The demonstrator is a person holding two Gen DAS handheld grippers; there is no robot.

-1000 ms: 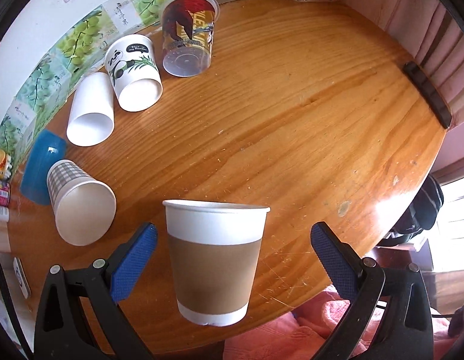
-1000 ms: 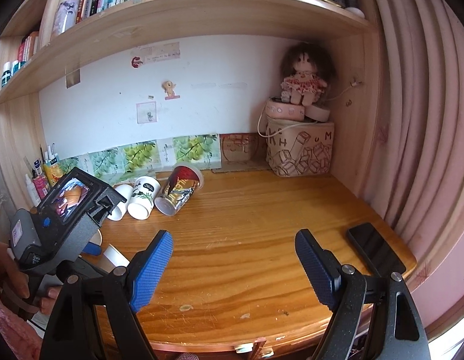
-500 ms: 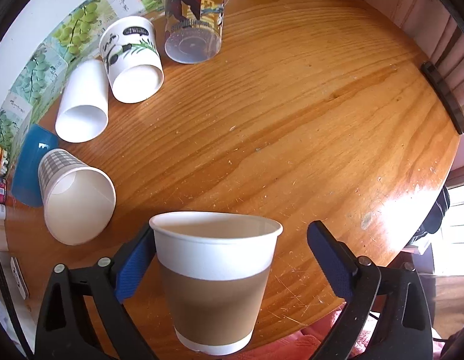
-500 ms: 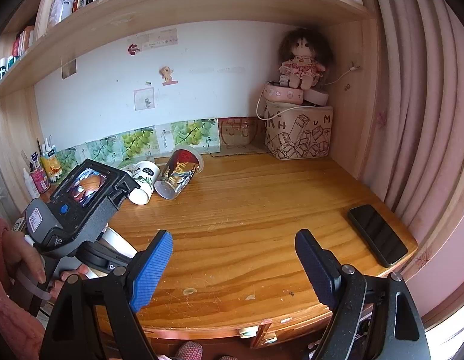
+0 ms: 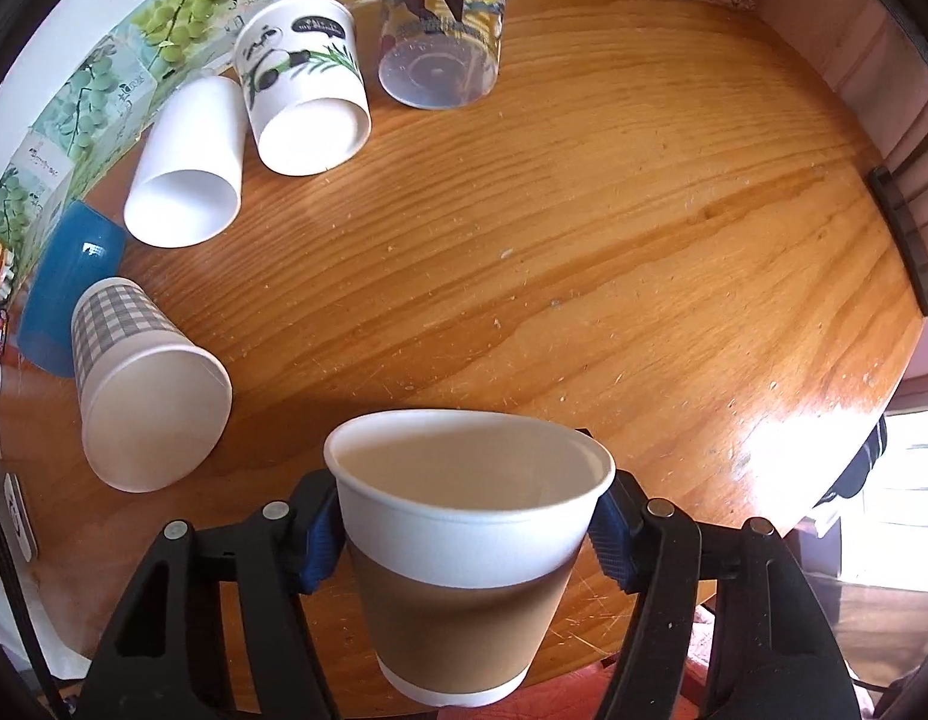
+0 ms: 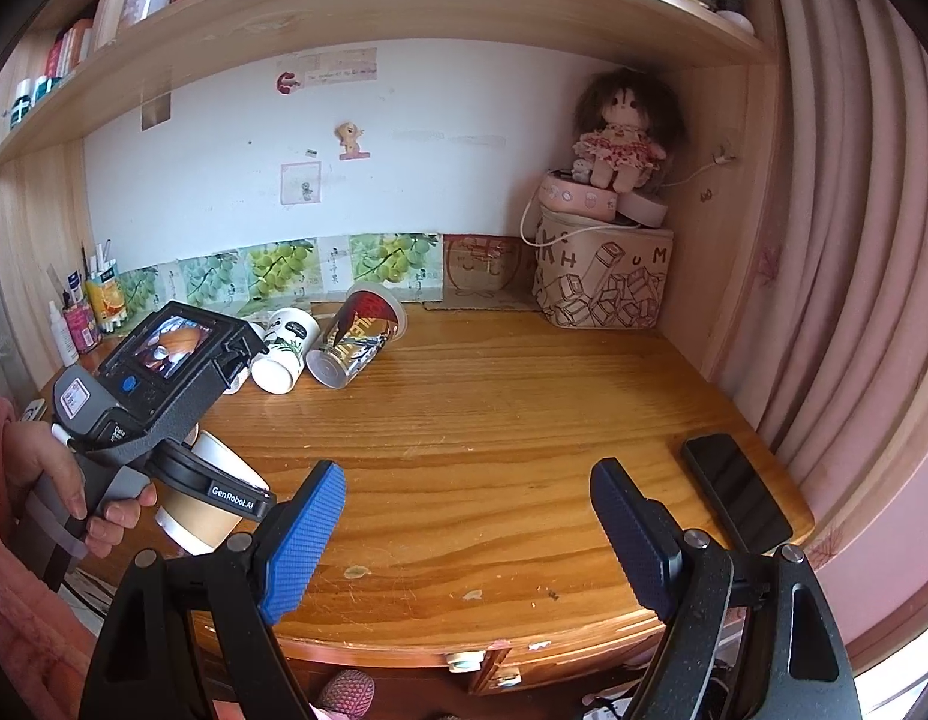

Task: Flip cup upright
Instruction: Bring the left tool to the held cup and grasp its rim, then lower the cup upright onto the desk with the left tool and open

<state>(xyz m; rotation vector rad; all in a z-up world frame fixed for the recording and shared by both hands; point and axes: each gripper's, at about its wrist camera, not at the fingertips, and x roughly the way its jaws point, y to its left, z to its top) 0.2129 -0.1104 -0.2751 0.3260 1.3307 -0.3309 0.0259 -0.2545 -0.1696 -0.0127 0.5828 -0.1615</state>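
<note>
Cup, brown-sleeved paper, sits mouth-up between the blue pads of your left gripper; jaws are closed onto its white upper band, one pad each side just under the rim. It appears already upright at the near edge of the wooden table, though whether its base touches the wood or hangs just off the edge cannot be told. Judged step: the flip itself looks finished, placement remains. Next move calls for setting the base flat on the table, farther in from the edge, then spreading the jaws without tipping it. Your right gripper hangs wide apart over the near table edge, holding nothing. Farther out, on the far left, five other cups lie on their sides: checked cup, blue cup, white cup, panda cup, clear printed cup. Phone lies at the right edge.
</note>
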